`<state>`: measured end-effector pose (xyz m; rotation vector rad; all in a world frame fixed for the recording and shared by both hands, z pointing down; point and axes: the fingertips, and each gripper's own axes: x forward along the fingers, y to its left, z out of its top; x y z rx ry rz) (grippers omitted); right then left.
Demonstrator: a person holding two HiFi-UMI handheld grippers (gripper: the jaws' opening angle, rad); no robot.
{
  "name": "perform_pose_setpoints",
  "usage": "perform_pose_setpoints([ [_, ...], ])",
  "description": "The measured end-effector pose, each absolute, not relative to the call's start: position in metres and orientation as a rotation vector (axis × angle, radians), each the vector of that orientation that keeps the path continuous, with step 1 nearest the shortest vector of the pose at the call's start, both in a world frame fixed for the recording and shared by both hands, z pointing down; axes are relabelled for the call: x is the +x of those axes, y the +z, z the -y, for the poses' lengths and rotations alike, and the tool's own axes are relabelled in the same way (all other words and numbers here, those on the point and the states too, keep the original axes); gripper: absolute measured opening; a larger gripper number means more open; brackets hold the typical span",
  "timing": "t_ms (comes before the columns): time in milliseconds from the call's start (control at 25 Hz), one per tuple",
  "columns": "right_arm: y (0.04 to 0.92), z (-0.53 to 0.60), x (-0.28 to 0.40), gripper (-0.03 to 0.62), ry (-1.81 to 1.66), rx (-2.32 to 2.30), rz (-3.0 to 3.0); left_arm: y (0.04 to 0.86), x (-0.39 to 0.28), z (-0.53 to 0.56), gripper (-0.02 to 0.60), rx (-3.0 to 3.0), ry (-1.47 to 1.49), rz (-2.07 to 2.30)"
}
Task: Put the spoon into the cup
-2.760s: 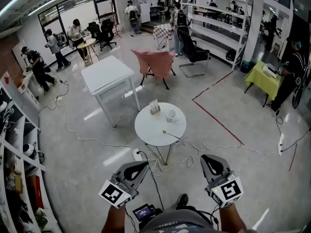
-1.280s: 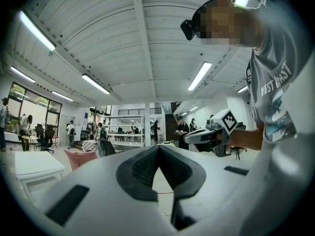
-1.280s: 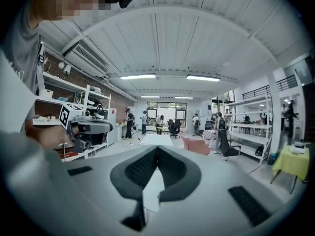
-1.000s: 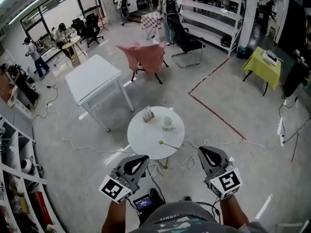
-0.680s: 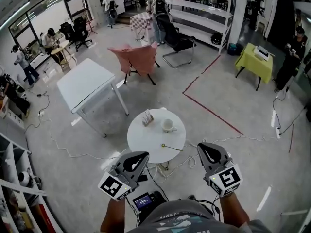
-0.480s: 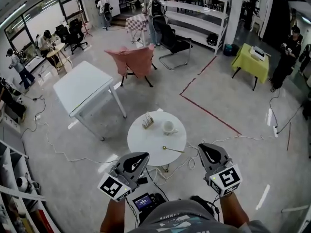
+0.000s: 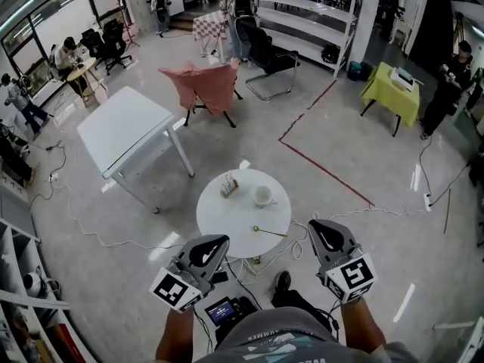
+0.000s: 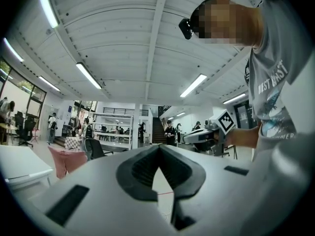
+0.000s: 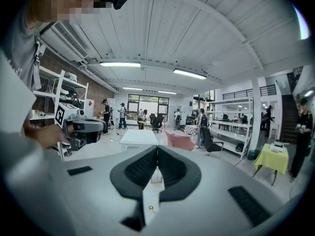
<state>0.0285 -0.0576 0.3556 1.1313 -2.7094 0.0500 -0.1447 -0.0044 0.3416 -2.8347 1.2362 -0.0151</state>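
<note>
Currently the task is at the approach step: nothing has been picked up, and both grippers are held short of the round white table (image 7: 219, 221).

1. Left gripper (image 7: 215, 243): jaws closed tip to tip, nothing between them.
2. Right gripper (image 7: 321, 230): jaws closed tip to tip, nothing between them.
3. Spoon (image 7: 269, 232): lies flat on the near right part of the tabletop, with its bowl toward the centre and its handle toward the rim. The right gripper is the nearer of the 2.
4. Cup (image 7: 264, 196): stands upright farther across the table, apart from the spoon.

Next move, as judged: bring the right gripper over the handle, open the jaws, lower them and close on the handle. A thin handle lying flat calls for a low, accurate pinch.

Surroundings: a small holder (image 7: 229, 184) stands just beside the cup and narrows the clearance there. Loose cables (image 7: 306, 237) run across the floor near the table base and are a trip hazard. A rectangular white table (image 7: 121, 127) and a chair draped in pink cloth (image 7: 208, 85) stand well beyond.
</note>
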Motion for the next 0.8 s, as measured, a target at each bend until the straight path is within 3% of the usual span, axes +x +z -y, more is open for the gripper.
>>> perform_pose_setpoints([
  [800, 0.372, 0.168, 0.028, 0.003, 0.127, 0.830, 2.831, 0.337, -0.127, 0.079, 0.000, -2.699, -0.148, -1.540],
])
